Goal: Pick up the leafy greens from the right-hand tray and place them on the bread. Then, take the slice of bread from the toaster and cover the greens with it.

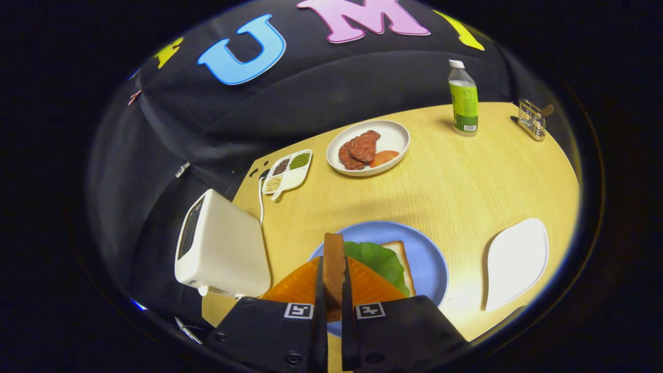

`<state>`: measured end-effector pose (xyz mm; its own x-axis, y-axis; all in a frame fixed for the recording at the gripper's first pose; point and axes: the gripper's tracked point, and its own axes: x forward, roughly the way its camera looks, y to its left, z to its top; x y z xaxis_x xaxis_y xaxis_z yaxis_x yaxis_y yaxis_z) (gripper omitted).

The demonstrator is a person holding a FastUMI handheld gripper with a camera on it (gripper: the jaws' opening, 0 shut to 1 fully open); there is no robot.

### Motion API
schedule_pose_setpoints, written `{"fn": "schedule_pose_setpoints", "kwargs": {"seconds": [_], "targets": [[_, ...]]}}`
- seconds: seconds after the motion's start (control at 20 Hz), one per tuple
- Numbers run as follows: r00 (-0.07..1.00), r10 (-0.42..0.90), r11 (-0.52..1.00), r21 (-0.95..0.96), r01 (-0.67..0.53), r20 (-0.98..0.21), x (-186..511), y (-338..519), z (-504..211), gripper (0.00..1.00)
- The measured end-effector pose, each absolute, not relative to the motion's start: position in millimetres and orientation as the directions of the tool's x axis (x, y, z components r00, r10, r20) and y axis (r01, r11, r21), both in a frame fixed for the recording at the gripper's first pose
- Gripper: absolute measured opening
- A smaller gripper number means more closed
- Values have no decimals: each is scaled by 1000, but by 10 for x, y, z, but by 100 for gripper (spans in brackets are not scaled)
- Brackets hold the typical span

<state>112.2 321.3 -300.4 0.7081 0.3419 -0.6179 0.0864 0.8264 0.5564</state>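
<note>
My gripper is shut on a slice of bread, held edge-on and upright between both fingers. Just beyond the fingers lies a blue plate with a slice of bread on it, and a green leaf rests on that bread. The held slice hangs above the near side of the plate. The white toaster stands to the left of the fingers at the table's edge. The white leaf-shaped tray sits to the right of the plate with nothing on it.
A white plate with meat patties and a tomato slice stands farther back. A small divided dish of seeds is beyond the toaster. A green-labelled bottle and a wire rack stand at the far right.
</note>
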Motion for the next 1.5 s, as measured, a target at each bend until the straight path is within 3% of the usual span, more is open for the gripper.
{"fn": "schedule_pose_setpoints", "kwargs": {"seconds": [0.3, 0.7, 0.85, 1.2, 1.5], "targets": [[689, 303, 831, 536, 146, -658, 1099, 2909, -3416, 17], [667, 262, 874, 465, 142, -697, 1111, 2729, -3636, 54], [666, 250, 888, 440, 132, -703, 1078, 2667, -3641, 62], [687, 228, 917, 389, 86, -690, 921, 2440, -3432, 73], [740, 221, 923, 381, 52, -636, 735, 2099, -2992, 74]]}}
